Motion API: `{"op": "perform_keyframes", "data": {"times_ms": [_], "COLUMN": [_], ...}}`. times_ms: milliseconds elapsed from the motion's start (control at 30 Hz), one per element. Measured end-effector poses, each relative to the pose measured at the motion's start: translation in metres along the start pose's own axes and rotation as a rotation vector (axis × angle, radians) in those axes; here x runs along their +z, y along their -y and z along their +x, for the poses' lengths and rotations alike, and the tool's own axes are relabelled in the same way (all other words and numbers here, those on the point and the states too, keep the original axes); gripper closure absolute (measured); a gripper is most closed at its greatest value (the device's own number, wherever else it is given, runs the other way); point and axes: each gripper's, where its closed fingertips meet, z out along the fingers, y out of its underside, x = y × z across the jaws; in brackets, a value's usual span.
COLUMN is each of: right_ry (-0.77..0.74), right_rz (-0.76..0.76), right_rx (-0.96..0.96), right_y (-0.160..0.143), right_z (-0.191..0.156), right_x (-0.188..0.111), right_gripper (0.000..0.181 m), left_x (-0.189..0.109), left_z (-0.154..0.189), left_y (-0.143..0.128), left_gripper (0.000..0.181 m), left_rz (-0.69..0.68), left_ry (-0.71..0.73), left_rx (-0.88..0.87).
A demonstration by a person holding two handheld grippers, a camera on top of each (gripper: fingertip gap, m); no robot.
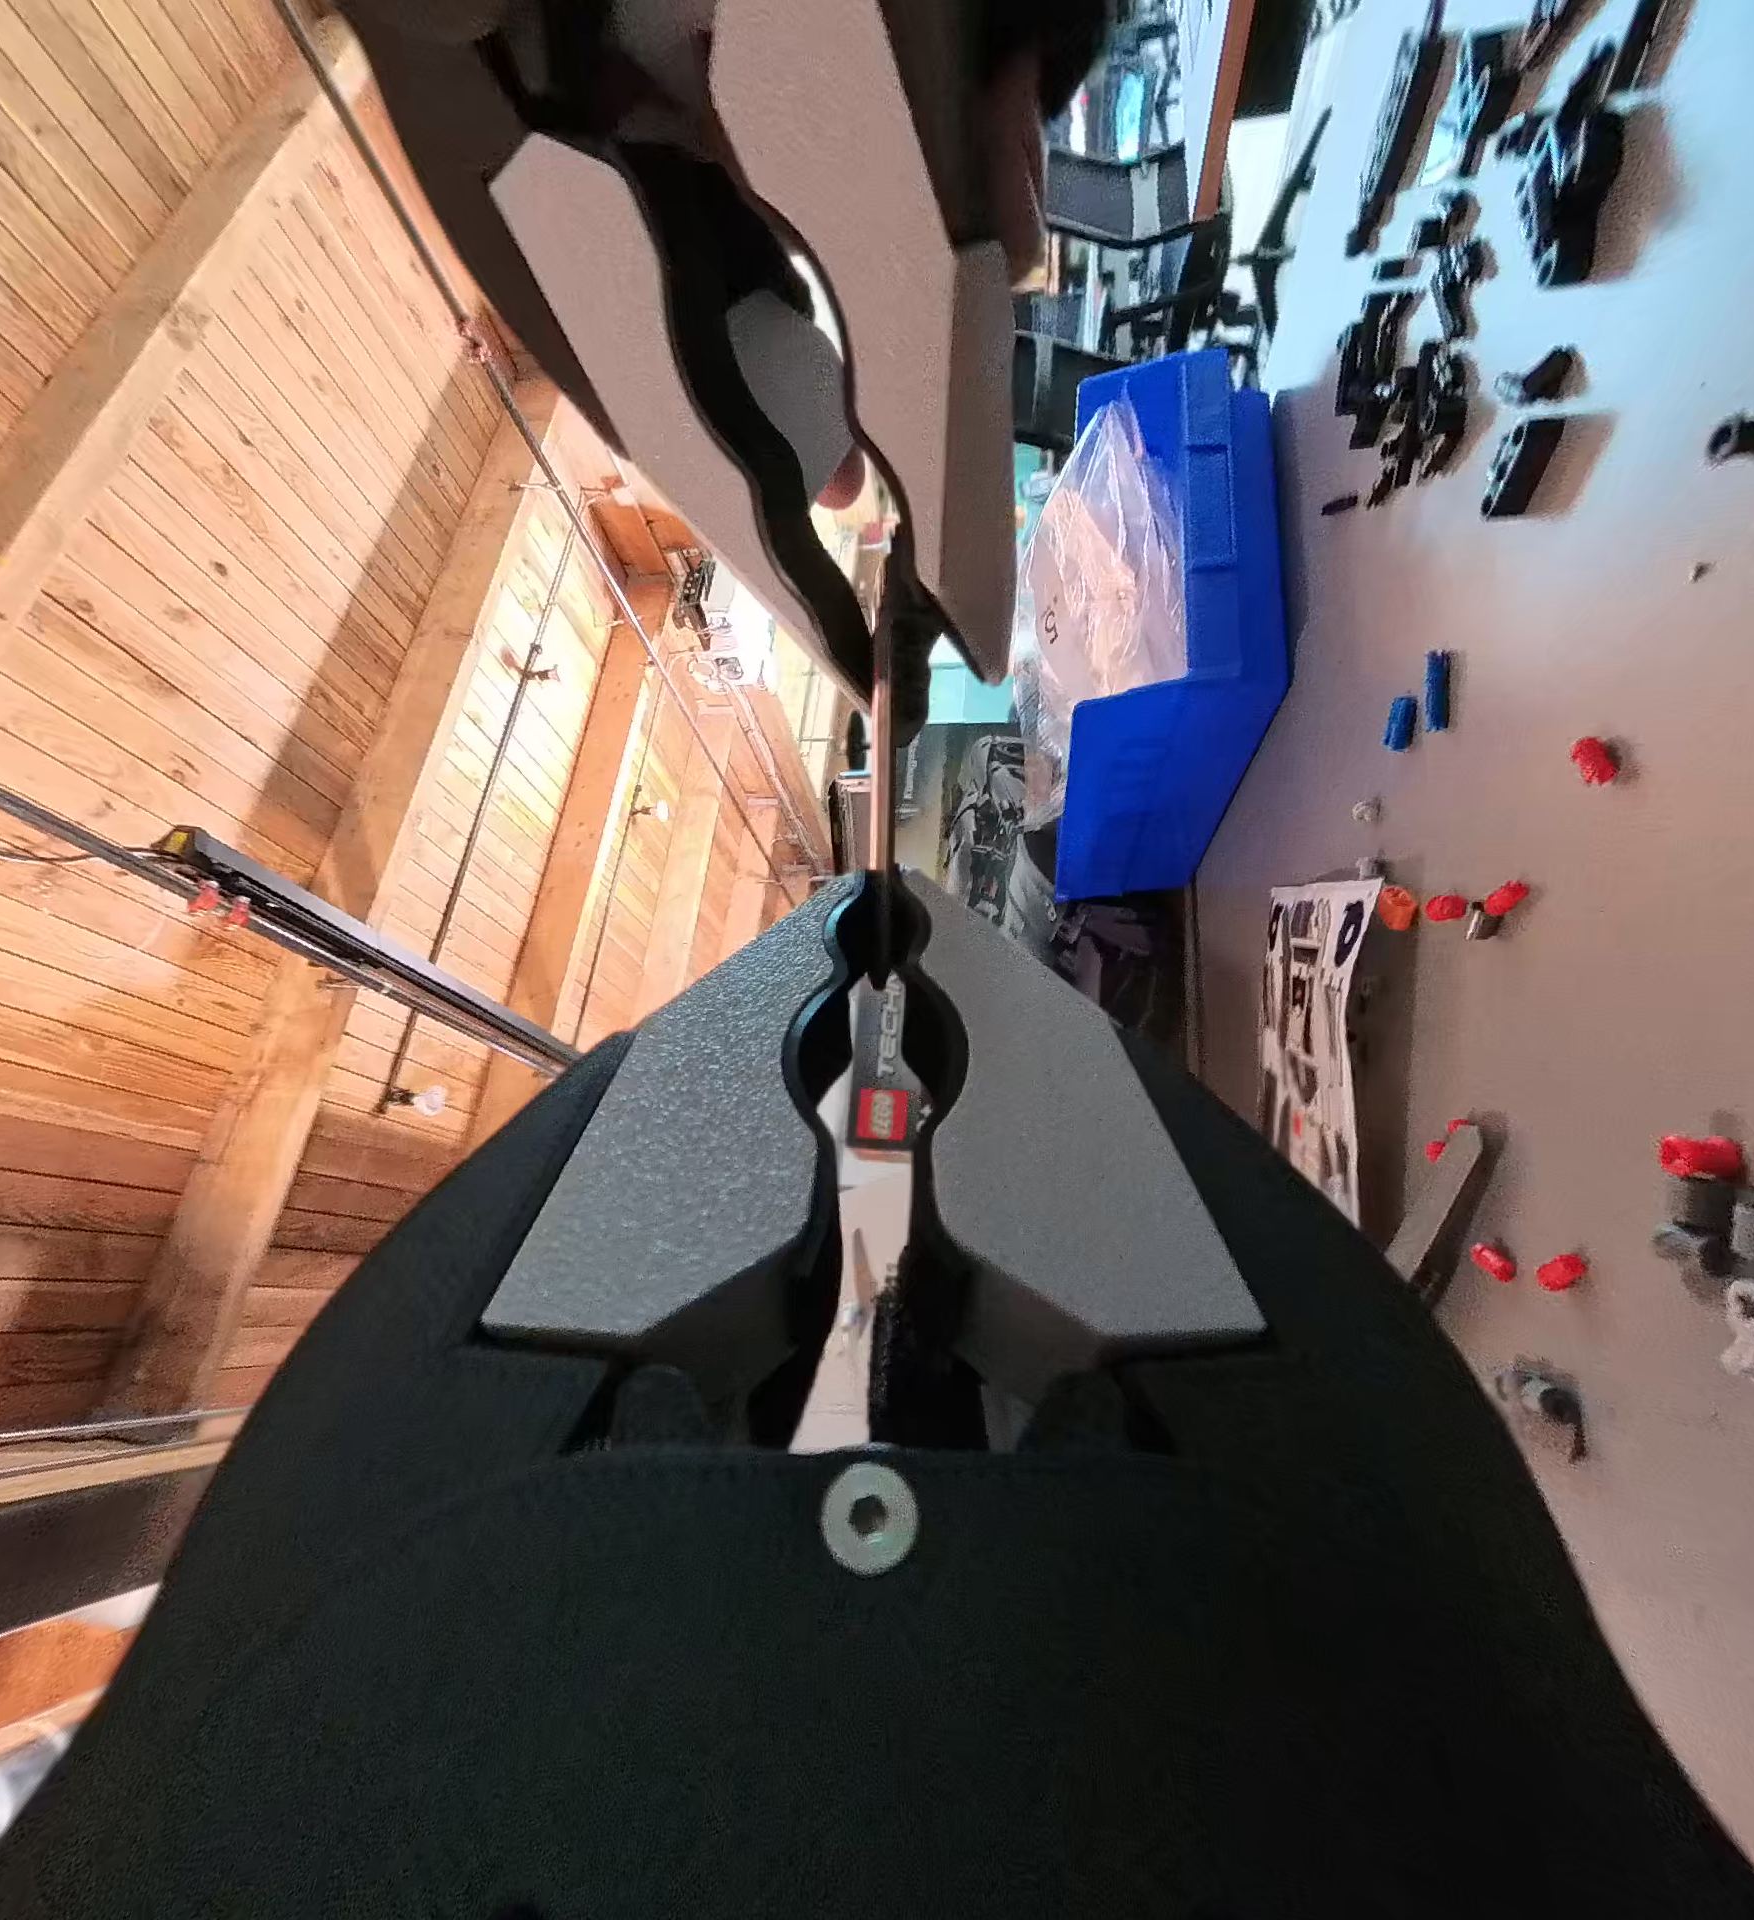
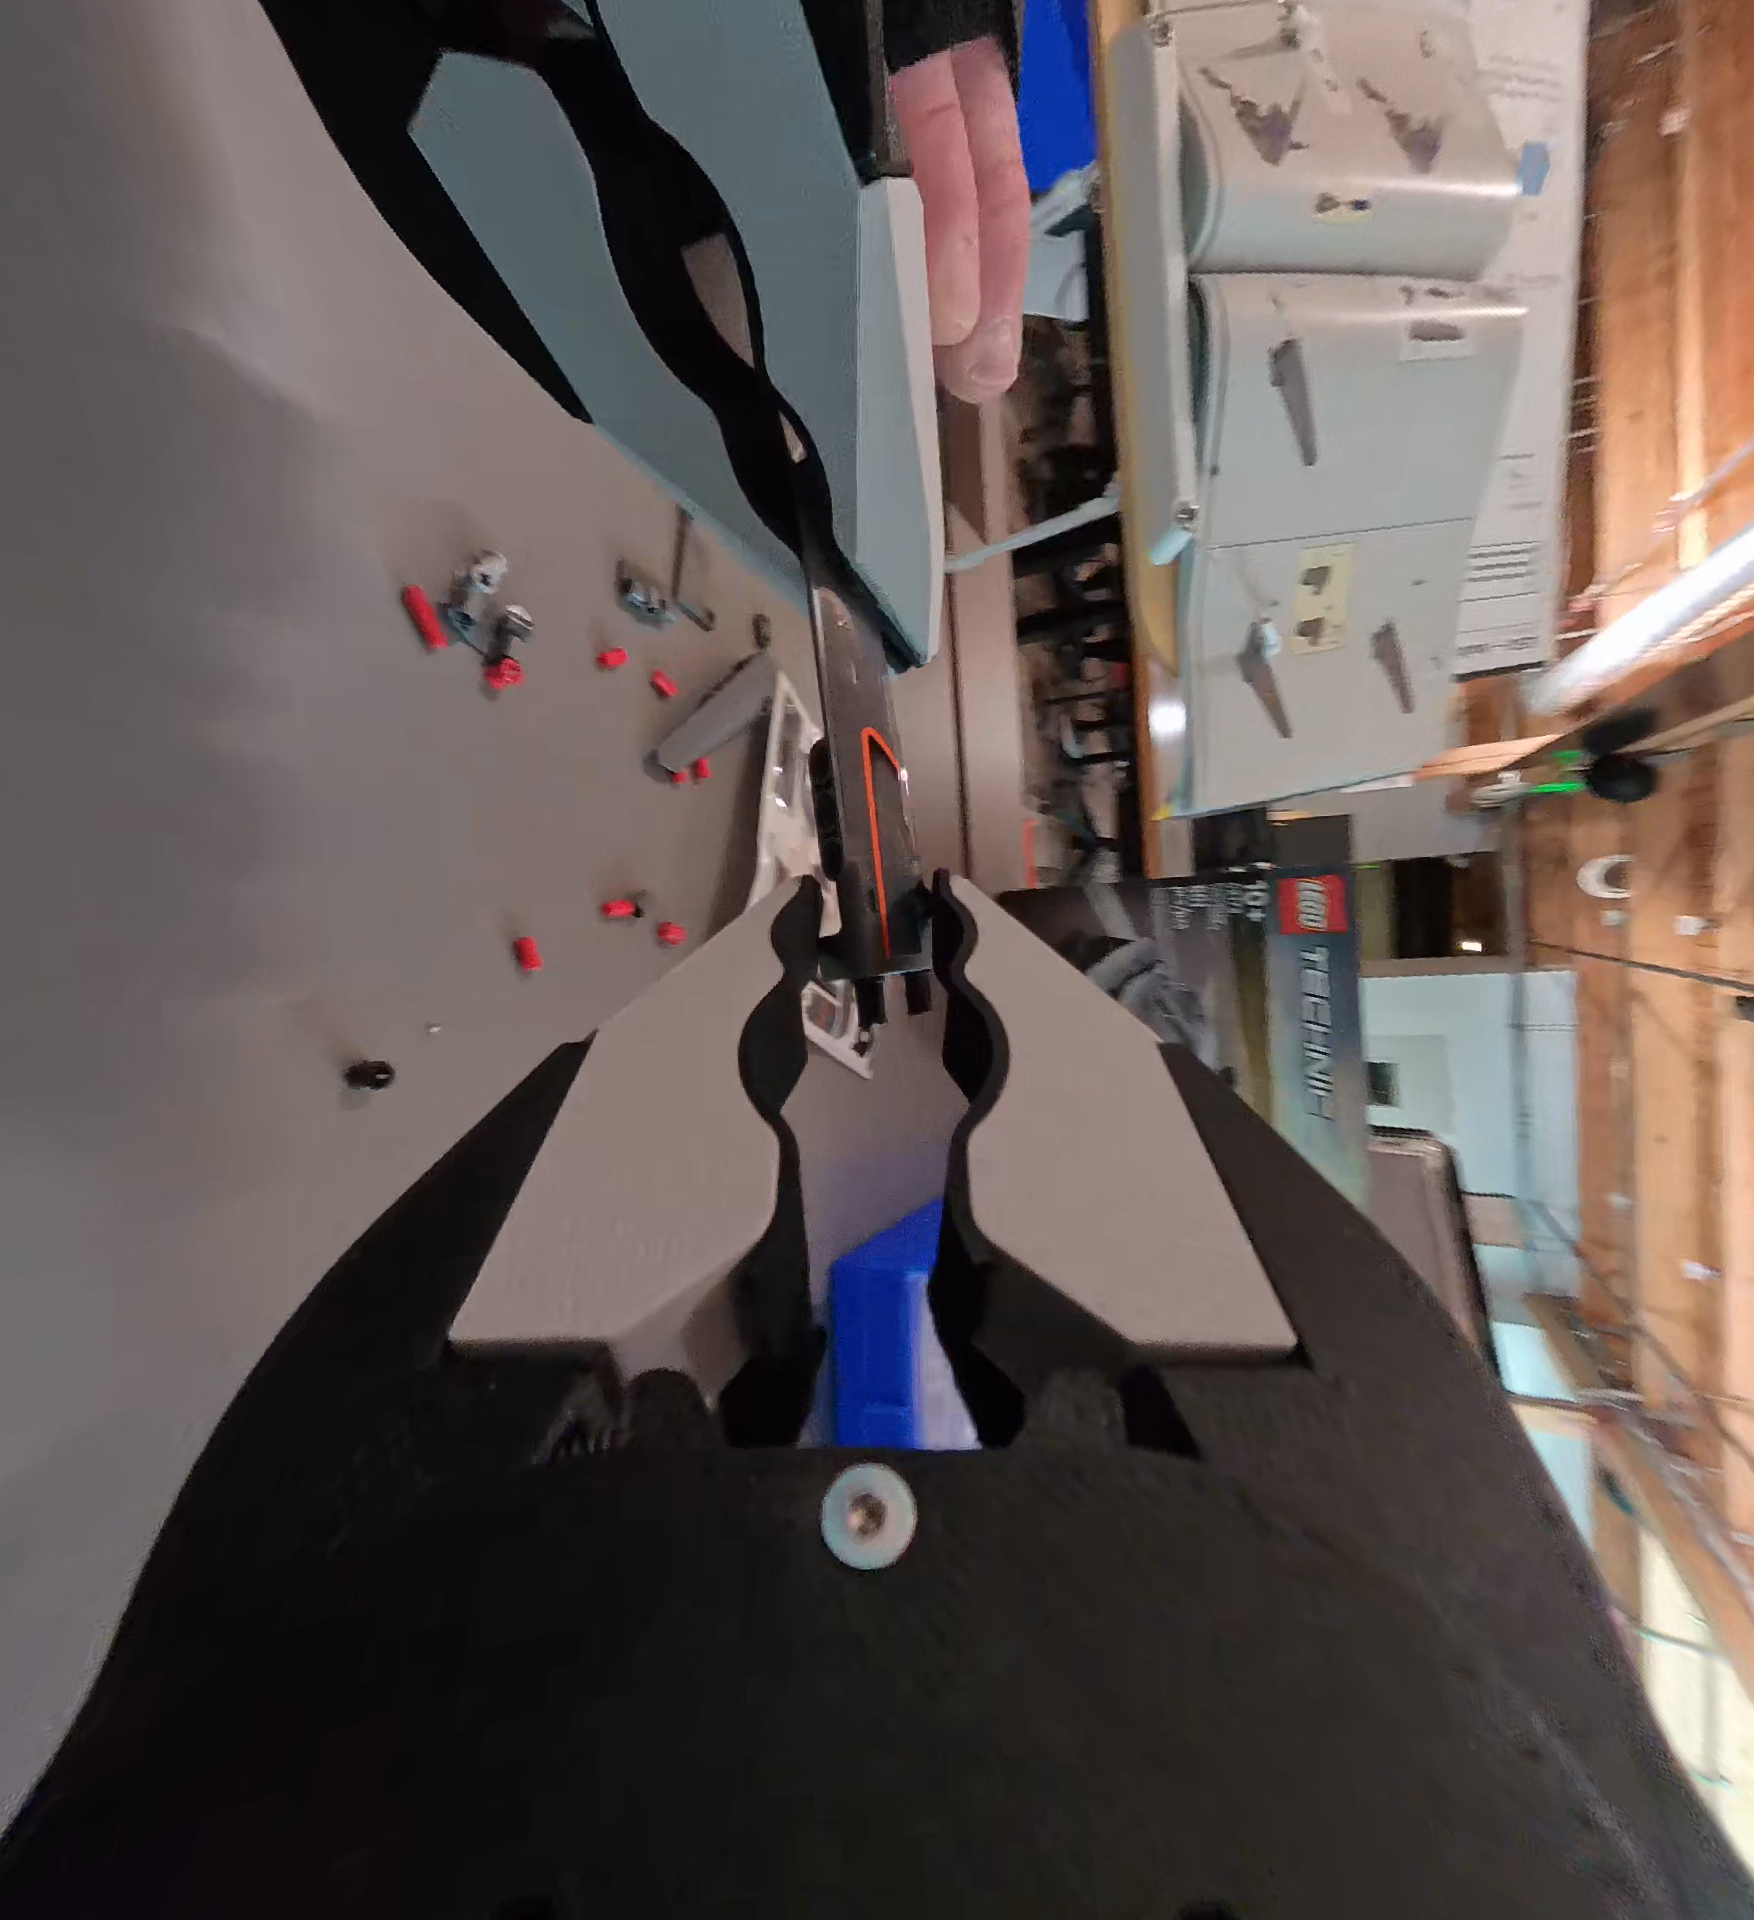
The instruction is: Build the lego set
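Long black panel with orange curve held in air between both tools, long axis along line joining them; left gripper pinched tight on thin far end, right gripper clamped on pinned near end, above grey table

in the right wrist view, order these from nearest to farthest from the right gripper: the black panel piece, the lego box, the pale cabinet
1. black panel piece: between the tips of the right gripper, its far end held by the left gripper.
2. lego box: just right of the tips, standing past the table edge.
3. pale cabinet: farthest, upper right, against the wooden wall.
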Motion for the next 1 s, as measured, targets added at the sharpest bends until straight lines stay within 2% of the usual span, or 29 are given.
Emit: {"op": "perform_keyframes", "data": {"times_ms": [33,100,200,367,633,767,1000], "right_ry": [-0.047,-0.160,-0.300,-0.436,-0.498,-0.518,-0.547], "right_rz": [-0.007,-0.038,-0.075,-0.091,-0.050,-0.023,-0.011], "right_rx": [-0.020,-0.077,-0.171,-0.294,-0.348,-0.366,-0.370], "right_y": [-0.001,-0.007,-0.011,-0.009,0.002,0.009,0.010], "right_z": [0.004,0.015,0.029,0.037,0.036,0.033,0.032], "right_x": [0.000,-0.002,-0.006,-0.010,-0.009,-0.009,-0.011], "right_gripper": [0.163,0.163,0.163,0.164,0.164,0.164,0.164], "left_x": [0.000,0.002,0.002,-0.003,-0.004,-0.009,-0.013], "left_z": [-0.002,-0.005,-0.005,-0.011,-0.004,-0.013,-0.012], "left_y": [0.001,-0.005,-0.013,0.000,-0.001,0.002,0.009], "left_gripper": [0.181,0.164,0.141,0.131,0.145,0.173,0.179], "left_rz": [0.008,-0.012,0.004,0.125,0.171,0.265,0.333], "left_ry": [0.002,-0.008,-0.093,-0.282,-0.481,-0.569,-0.652], "left_rx": [-0.031,-0.100,-0.313,-0.738,-1.160,-1.398,-1.510]}}
